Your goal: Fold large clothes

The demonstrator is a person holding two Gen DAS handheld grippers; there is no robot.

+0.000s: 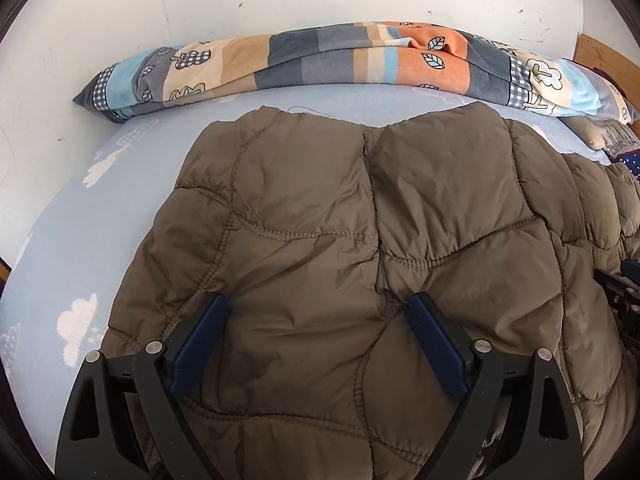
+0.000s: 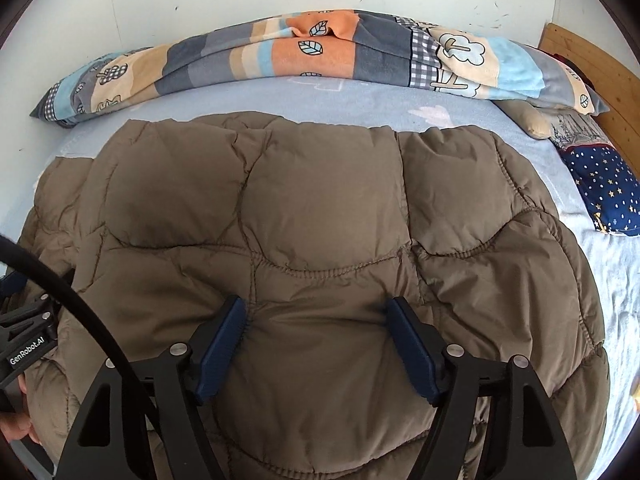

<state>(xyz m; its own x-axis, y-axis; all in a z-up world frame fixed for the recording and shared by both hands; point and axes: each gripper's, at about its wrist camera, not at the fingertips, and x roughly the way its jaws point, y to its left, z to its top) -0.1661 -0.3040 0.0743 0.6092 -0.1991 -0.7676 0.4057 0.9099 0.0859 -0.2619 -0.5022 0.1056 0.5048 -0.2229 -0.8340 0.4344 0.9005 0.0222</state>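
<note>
A brown quilted puffer jacket (image 1: 320, 200) lies spread flat on the bed, its far hem toward the wall. My left gripper (image 1: 318, 300) stands open over its near left part, blue fingertips (image 1: 218, 308) resting on the padded fabric, which bulges between them without being pinched. In the right wrist view the same jacket (image 2: 320, 200) fills the middle. My right gripper (image 2: 315, 303) is open over its near right part, and its blue pads (image 2: 394, 312) touch the fabric at a stitched seam. Nothing is held.
The light blue cloud-print sheet (image 1: 80, 240) shows around the jacket. A rolled patchwork blanket (image 2: 320, 52) lies along the white wall. A navy starry pillow (image 2: 604, 188) and wooden headboard (image 2: 592, 76) are at right. A black cable (image 2: 80, 300) and a hand (image 2: 12, 432) show at left.
</note>
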